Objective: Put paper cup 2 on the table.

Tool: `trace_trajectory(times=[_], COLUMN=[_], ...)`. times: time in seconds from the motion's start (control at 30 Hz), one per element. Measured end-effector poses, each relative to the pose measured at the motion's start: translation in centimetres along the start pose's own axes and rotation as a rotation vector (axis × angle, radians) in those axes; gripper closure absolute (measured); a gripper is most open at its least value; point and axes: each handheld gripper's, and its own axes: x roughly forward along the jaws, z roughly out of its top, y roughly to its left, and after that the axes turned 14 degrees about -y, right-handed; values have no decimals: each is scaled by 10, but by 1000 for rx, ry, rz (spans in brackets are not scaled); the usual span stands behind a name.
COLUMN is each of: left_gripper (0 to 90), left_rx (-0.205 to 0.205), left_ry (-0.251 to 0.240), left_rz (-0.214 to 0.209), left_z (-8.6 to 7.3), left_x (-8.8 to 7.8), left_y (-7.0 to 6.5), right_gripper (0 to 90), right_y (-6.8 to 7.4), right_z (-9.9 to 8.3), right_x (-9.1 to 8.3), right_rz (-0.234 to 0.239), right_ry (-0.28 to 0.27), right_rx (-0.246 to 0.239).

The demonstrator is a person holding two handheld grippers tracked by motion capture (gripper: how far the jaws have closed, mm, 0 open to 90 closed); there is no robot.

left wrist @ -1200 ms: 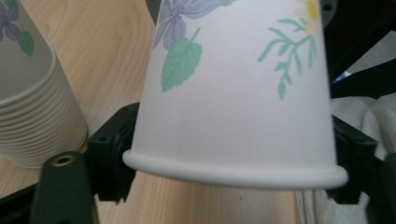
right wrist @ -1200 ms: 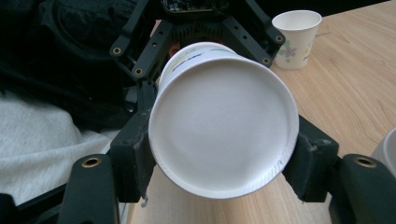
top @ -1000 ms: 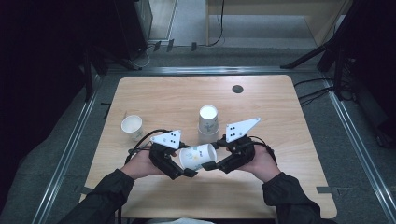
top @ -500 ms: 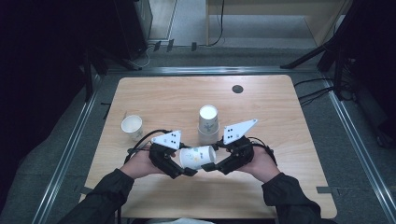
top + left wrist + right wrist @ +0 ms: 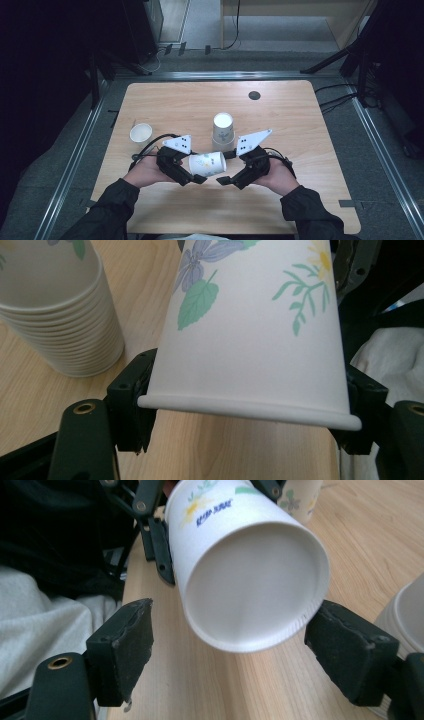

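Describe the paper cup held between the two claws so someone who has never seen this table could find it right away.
On the wooden table, look at the near edge where the person's hands meet. The floral paper cup lies on its side there, gripped by the left claw. Unlike the upright cup stack behind it and the single cup at left, it is tipped sideways.

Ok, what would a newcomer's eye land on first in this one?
A flowered paper cup held on its side above the table's near middle, between the two tools. The left hand-held gripper clamps it near the rim; the right hand-held gripper has just opened, its pads standing clear of the cup's base end. Just behind stands a stack of cups, mouth down.
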Motion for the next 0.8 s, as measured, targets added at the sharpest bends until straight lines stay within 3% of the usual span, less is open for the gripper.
trace_trajectory(times=[0.3, 0.5, 0.8], left_gripper=[264, 263, 264], left_rx=[71, 50, 68], left_ry=[126, 207, 286], left_rz=[19, 5, -2], left_z=[1, -3, -7], left_x=[6, 15, 24], left_y=[-6, -6, -9], right_gripper=[203, 215, 230], right_y=[2, 3, 5], right_z=[-3, -7, -14], right_x=[5, 11, 30], right_rz=[-3, -6, 16], right_ry=[43, 77, 140], right_rx=[-31, -33, -45])
